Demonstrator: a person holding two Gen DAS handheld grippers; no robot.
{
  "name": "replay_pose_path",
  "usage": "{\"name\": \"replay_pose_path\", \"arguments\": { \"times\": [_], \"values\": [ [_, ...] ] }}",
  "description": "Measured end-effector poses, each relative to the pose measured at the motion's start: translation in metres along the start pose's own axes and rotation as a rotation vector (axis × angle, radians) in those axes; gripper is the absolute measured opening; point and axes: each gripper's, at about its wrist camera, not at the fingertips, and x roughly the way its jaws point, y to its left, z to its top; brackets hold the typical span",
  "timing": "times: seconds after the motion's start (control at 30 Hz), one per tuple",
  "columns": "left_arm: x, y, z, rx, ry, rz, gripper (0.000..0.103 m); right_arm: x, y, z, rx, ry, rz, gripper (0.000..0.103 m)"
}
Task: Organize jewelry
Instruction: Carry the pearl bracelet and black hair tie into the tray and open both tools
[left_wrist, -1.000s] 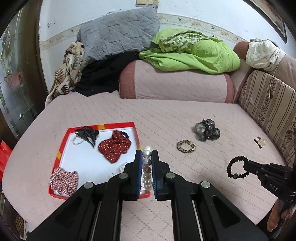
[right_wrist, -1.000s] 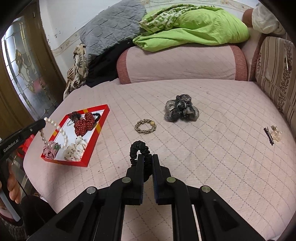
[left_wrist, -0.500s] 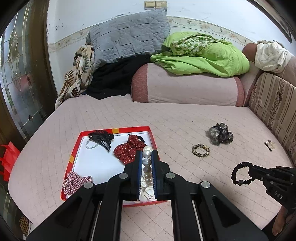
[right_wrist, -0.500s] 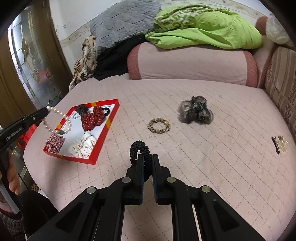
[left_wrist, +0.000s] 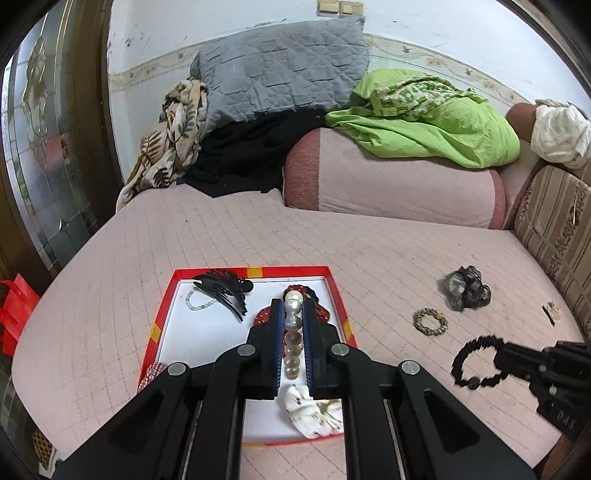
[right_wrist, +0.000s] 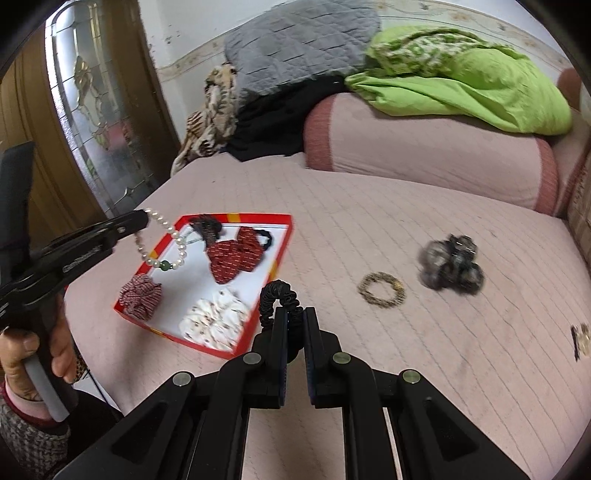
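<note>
Left gripper (left_wrist: 293, 314) pinches pearl bracelet (right_wrist: 162, 240) above red tray (right_wrist: 284, 243); right gripper (right_wrist: 294, 317) clamps black scrunchie (right_wrist: 277, 295) over bedspread (right_wrist: 406, 229), right of tray.

White pearl bead bracelet (left_wrist: 292, 334), red-rimmed white tray (left_wrist: 162, 321), black coiled hair tie (right_wrist: 277, 300), lime-green blanket (left_wrist: 436, 122).

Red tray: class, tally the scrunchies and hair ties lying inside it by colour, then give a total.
Red dotted scrunchie: 1
Red-and-white checked scrunchie: 1
White patterned scrunchie: 1
Black hair tie, partly behind the red one: 1
Total: 4
</note>
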Motion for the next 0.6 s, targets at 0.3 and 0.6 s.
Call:
{"name": "replay_pose_path", "arguments": {
  "times": [0.3, 0.6],
  "values": [
    [0.033, 0.036, 0.008, -0.044, 0.023, 0.012, 0.009, 0.038, 0.044, 0.020, -0.085, 0.030, 0.034, 0.009],
    [0.061, 0.070, 0.005, -0.098, 0.081, -0.027, 0.009, 0.075, 0.072, 0.034, -0.048, 0.098, 0.120, 0.009]
  ]
}}
